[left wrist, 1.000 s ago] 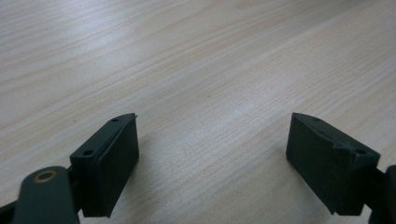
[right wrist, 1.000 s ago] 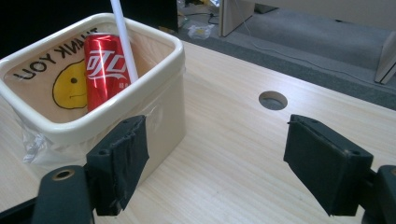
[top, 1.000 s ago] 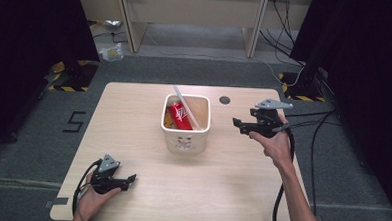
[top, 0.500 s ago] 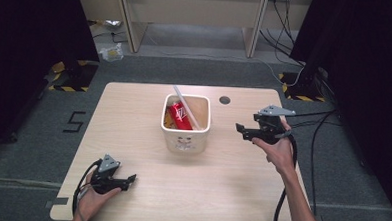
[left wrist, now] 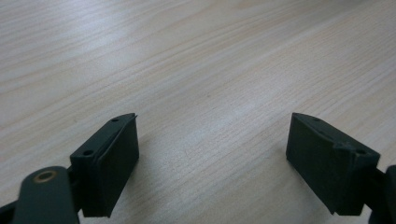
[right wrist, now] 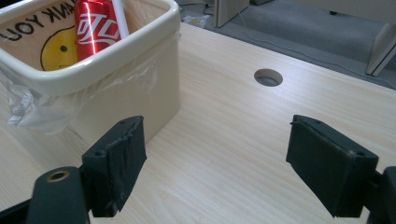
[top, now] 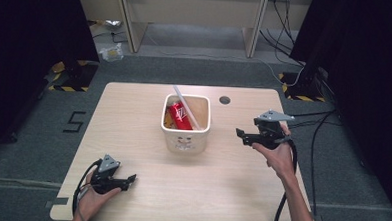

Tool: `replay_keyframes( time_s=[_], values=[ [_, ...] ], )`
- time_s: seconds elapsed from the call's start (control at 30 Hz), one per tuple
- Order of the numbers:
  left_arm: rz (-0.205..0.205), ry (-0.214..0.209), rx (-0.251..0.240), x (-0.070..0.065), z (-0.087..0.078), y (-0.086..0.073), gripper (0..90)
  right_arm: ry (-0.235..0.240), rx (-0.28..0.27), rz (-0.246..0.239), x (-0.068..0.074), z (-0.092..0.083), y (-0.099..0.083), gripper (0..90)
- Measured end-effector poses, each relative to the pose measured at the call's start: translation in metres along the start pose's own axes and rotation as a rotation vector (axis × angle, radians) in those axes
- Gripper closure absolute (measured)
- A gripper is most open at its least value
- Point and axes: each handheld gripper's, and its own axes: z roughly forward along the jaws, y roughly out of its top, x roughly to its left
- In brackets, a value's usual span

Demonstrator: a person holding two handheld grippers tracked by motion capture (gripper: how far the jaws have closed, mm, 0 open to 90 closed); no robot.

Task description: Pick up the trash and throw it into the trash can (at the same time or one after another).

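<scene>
A cream bin (top: 185,138) with a clear plastic liner stands at the middle of the wooden table (top: 231,182). Inside it lie a red can (top: 178,116) and a white tube (top: 184,105) that leans out over the back rim. My right gripper (top: 241,134) is held above the table to the right of the bin, open and empty. In the right gripper view the bin (right wrist: 116,79) and the can (right wrist: 95,25) are close at upper left. My left gripper (top: 129,180) rests near the front left corner, open, with bare wood between its jaws.
A round cable hole (top: 224,99) sits in the table behind and right of the bin. Cables trail from both grippers off the table edges. Desk legs, cables and a crumpled bag (top: 110,51) are on the floor beyond the table.
My right gripper has drawn back toward the front and slightly lower, away from the bin. The left gripper has stayed put.
</scene>
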Motion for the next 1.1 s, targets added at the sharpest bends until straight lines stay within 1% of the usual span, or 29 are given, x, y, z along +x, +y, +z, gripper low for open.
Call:
replay_keyframes(
  time_s=[0.13,0.2,0.23,0.3,0.4,0.47,0.63,0.67,0.77,0.83,1.03,1.1],
  values=[
    [0.0,0.0,0.0,0.0,0.0,0.0,16.2,0.004,0.004,0.006,0.0,0.001,-0.005,19.4],
    [0.0,0.0,0.0,0.0,0.0,0.0,16.2,-0.005,0.011,0.005,0.001,0.001,-0.006,19.1],
    [0.0,0.0,0.0,0.0,0.0,0.0,16.2,-0.01,0.011,-0.005,0.0,0.0,-0.006,18.9],
    [0.0,0.0,0.0,0.0,0.0,0.0,16.2,-0.014,0.01,-0.005,0.001,0.0,-0.006,18.9],
    [0.0,0.0,0.0,0.0,0.0,0.0,16.2,-0.011,0.004,-0.009,0.004,-0.001,-0.007,18.9],
    [-0.001,0.001,-0.001,0.0,0.0,0.0,16.2,-0.006,0.004,-0.018,0.007,-0.001,-0.009,18.9],
    [0.0,0.001,0.0,0.0,0.0,0.0,16.2,-0.004,0.011,-0.023,0.011,-0.002,-0.015,18.5],
    [0.0,0.0,0.0,0.0,0.0,0.0,16.2,-0.008,0.019,-0.028,0.012,-0.003,-0.016,18.3],
    [-0.001,0.001,0.0,0.0,0.0,0.0,16.2,-0.018,0.02,-0.038,0.014,-0.004,-0.017,18.1],
    [0.0,0.001,0.0,0.0,0.0,0.0,16.2,-0.012,0.008,-0.035,0.016,-0.005,-0.018,18.2],
    [-0.001,0.001,-0.001,0.0,0.0,0.0,16.2,-0.002,0.023,-0.03,0.02,-0.004,-0.026,18.1],
    [-0.001,0.001,-0.001,0.0,0.0,0.0,16.2,-0.005,0.024,-0.029,0.02,-0.003,-0.028,17.9]
  ],
)
